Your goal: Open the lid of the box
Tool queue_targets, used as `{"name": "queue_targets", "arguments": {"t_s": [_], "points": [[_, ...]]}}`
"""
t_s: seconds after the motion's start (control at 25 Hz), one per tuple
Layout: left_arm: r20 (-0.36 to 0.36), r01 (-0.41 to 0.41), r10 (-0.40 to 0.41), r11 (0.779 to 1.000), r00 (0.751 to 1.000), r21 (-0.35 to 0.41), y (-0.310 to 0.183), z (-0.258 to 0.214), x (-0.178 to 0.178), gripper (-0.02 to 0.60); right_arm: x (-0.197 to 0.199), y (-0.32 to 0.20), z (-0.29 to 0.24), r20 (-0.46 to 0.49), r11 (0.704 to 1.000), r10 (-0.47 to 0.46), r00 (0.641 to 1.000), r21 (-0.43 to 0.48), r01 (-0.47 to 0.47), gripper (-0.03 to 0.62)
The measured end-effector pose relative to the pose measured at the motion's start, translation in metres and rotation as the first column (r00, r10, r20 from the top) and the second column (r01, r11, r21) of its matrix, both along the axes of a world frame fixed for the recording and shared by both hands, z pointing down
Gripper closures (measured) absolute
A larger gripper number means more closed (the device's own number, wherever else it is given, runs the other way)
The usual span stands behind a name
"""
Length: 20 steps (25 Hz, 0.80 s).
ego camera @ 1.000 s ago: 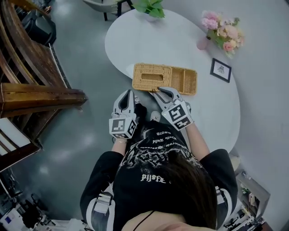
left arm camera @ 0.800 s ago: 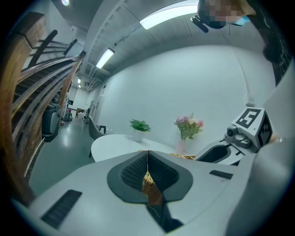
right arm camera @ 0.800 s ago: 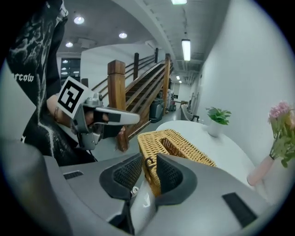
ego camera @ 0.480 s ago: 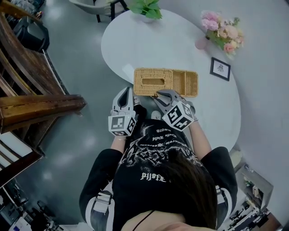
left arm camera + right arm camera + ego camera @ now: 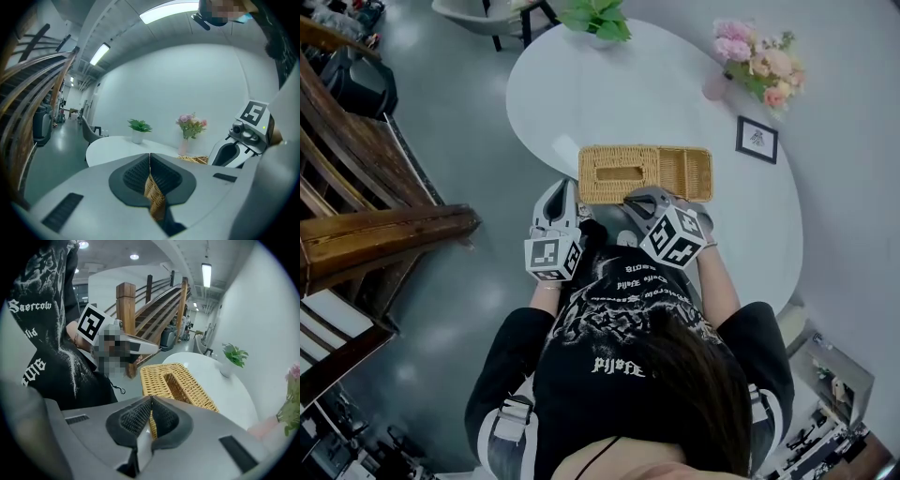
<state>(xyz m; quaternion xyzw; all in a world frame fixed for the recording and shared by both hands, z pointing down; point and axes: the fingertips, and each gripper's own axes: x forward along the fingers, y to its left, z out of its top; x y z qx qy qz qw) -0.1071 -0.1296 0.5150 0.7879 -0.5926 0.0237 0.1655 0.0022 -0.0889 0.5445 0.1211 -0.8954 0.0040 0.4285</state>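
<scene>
Right fingers [image 5: 136, 420], ribbed dark pads, closing with the near rim of the rectangular woven wicker box [image 5: 649, 174] between them, left fingers [image 5: 133, 176] clenched just beside its corner, wicker showing through their gap, smooth white oval desk [image 5: 609, 94] stretching beyond both.

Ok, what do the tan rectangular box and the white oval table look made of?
Tan woven rectangular box: looks like wicker or rattan, matte; basket-weave strands show across lid and walls. White oval table: smooth, faintly glossy top with soft light patches; laminate, painted wood or stone, can't tell.
</scene>
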Motion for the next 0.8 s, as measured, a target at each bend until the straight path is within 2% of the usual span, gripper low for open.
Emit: {"name": "queue_targets", "arguments": {"t_s": [0.4,0.8], "points": [[0.003,-0.018,0.018,1.000,1.000,0.006,-0.008,0.000,-0.004,0.558,-0.002,-0.005,-0.014,-0.050,0.997,-0.071,0.996,0.013,0.071,0.562],[-0.007,-0.018,0.018,1.000,1.000,0.006,-0.023,0.002,-0.016,0.558,-0.005,-0.011,-0.042,-0.050,0.989,-0.147,0.988,0.023,0.148,0.562]]}}
